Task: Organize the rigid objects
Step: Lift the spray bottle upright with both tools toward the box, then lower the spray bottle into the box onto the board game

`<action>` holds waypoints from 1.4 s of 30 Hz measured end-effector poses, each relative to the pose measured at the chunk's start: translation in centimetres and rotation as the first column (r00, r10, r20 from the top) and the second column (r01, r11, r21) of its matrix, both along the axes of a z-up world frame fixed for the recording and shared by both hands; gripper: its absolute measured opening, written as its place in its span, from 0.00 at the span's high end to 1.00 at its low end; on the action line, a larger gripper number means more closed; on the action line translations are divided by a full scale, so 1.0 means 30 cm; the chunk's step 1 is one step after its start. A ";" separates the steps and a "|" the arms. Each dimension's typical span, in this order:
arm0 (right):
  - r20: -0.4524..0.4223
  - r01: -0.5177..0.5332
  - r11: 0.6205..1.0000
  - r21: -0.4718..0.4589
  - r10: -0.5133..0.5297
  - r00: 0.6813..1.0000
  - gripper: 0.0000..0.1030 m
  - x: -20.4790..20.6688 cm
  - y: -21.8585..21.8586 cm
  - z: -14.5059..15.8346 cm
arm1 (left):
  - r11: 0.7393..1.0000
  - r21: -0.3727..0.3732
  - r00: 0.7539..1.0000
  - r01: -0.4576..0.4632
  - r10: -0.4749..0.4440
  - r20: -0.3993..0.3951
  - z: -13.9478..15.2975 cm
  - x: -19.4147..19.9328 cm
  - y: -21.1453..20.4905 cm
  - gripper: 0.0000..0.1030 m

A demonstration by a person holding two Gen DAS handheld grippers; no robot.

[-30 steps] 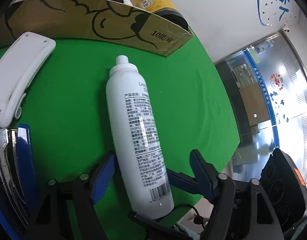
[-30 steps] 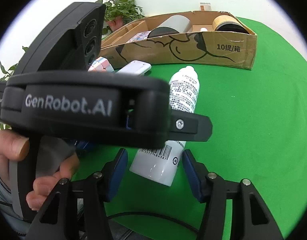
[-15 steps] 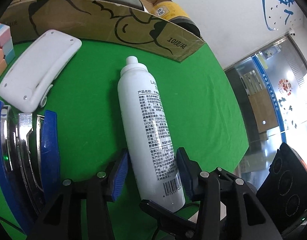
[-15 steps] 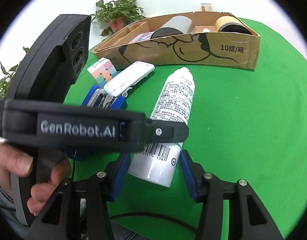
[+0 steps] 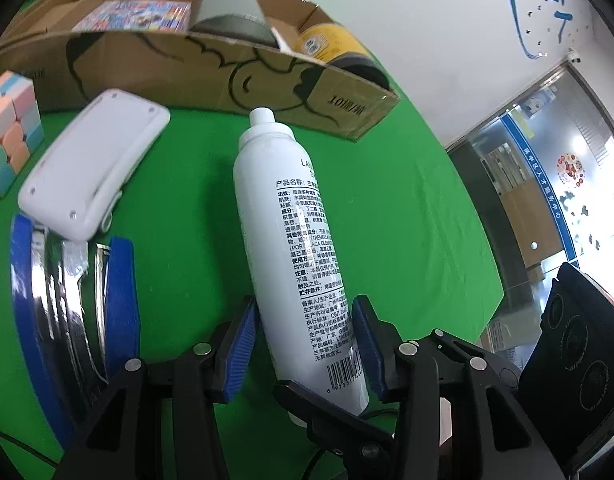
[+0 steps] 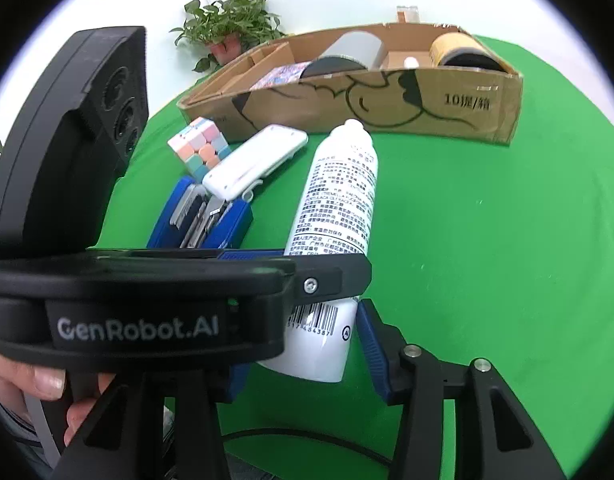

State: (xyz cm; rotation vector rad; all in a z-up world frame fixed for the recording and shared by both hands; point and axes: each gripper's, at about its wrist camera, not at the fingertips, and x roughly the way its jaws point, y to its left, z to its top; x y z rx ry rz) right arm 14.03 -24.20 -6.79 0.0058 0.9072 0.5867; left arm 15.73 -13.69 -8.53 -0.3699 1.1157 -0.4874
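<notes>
Lying on its side on the green cloth (image 5: 407,220), the white bottle (image 5: 295,248) points its cap at the cardboard box (image 5: 211,80) and its barcoded base toward both grippers. The left gripper (image 5: 303,344) has its blue pads (image 5: 239,340) pressed against the bottle's lower body, one on each flank, clamped on it after its jaws have just been closing. The right gripper (image 6: 303,352) straddles the bottle's base from the other view; its jaws have also been closing, but the left gripper's black body crosses in front and hides the near pad, so whether it actually squeezes the bottle cannot be told. Its far pad (image 6: 371,352) stands just beside the base.

Left of the bottle a white case (image 5: 95,176) rests partly on a blue stapler (image 5: 75,312), and a pastel cube (image 5: 11,136) sits just beyond them, near the box wall. Inside the box lie a grey cylinder (image 5: 231,12), a colourful packet (image 5: 135,16) and a yellow-capped can (image 5: 327,42). A potted plant (image 6: 227,28) stands behind the box, and a person's hand (image 6: 31,392) grips the left gripper's handle.
</notes>
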 end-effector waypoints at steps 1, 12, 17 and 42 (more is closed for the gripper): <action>0.011 0.002 1.000 0.008 -0.002 1.000 0.54 0.000 -0.001 0.010 | 1.000 -0.007 1.000 -0.002 0.002 0.011 0.013 -0.001 0.006 0.57; 0.141 -0.014 1.000 0.017 0.011 0.990 0.56 0.047 0.085 0.160 | 0.998 -0.037 0.986 -0.058 0.063 0.157 0.216 0.020 0.117 0.58; 0.189 -0.038 0.999 0.015 0.035 0.981 0.56 0.106 0.170 0.248 | 0.995 -0.043 0.971 -0.095 0.102 0.218 0.325 0.061 0.202 0.59; 0.029 -0.085 0.992 0.093 0.083 0.996 0.56 0.645 0.551 0.311 | 0.983 0.112 0.975 -0.143 0.121 0.186 0.399 0.636 0.586 0.59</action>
